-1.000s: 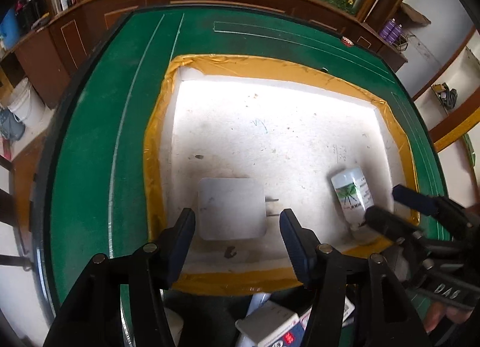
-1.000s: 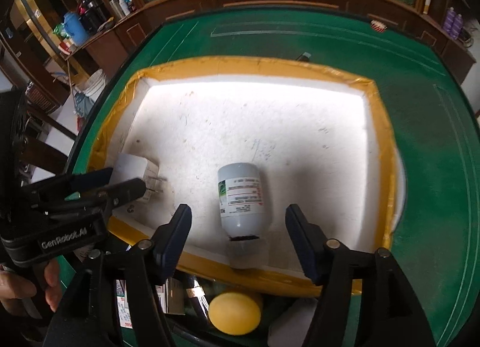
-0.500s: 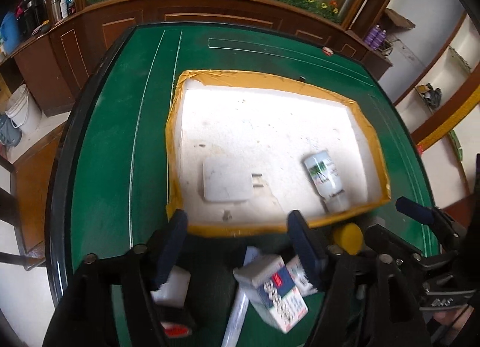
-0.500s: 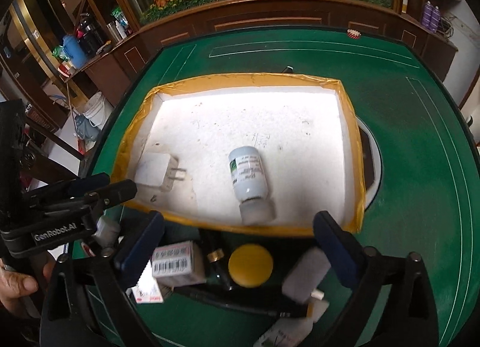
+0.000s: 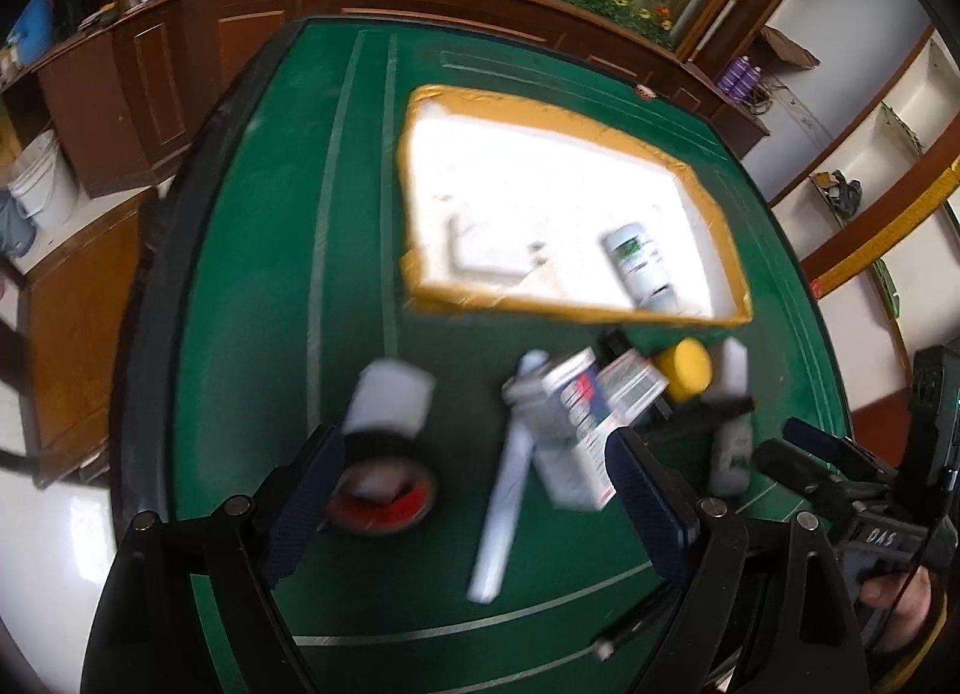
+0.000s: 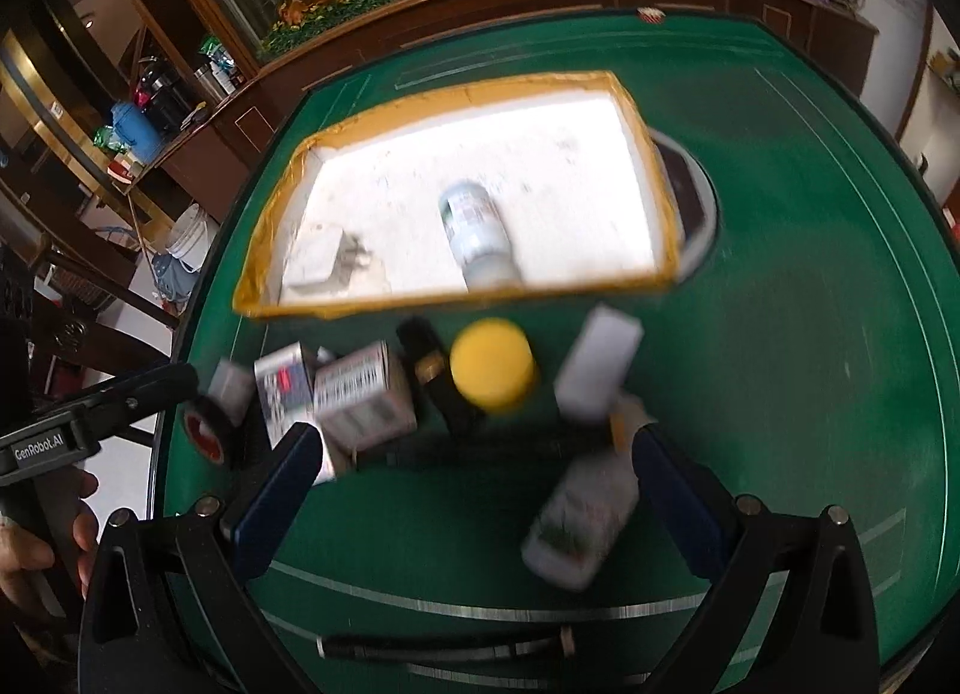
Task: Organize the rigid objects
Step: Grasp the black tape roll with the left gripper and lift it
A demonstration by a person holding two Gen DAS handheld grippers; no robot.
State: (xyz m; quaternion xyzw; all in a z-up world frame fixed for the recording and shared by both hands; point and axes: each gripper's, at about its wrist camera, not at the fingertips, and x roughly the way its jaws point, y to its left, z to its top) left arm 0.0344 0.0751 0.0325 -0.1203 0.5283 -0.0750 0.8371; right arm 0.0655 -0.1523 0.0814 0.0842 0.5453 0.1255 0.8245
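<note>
Two handheld grippers over a green table (image 6: 780,334) w/ a clutter of small items; left gripper (image 5: 474,490) has its jaws apart, just been opening, nothing clamped betw. them; right gripper (image 6: 474,490) jaws spread wide, just been opening too, also empty.

A white tray (image 6: 657,178) w/ yellow taped rim sits further back; inside it lie a white bottle (image 6: 477,232) on its side and a flat white plug (image 6: 315,262), well apart. Loose pile lies just in front of tray: small boxes (image 6: 366,400), a yellow lid (image 6: 492,364), a tape roll (image 5: 384,490), a white tube (image 5: 504,520), a second bottle (image 6: 579,526).

Judged handling: all look light and stiff; boxes prob. crush if squeezed hard, so take across the flat sides; bottles round, prob. slippery, take across the body.

Left view shows tape roll and tube clearly; right view shows the second bottle and a dark rod (image 6: 444,647) near the table edge. Both views blurred.
</note>
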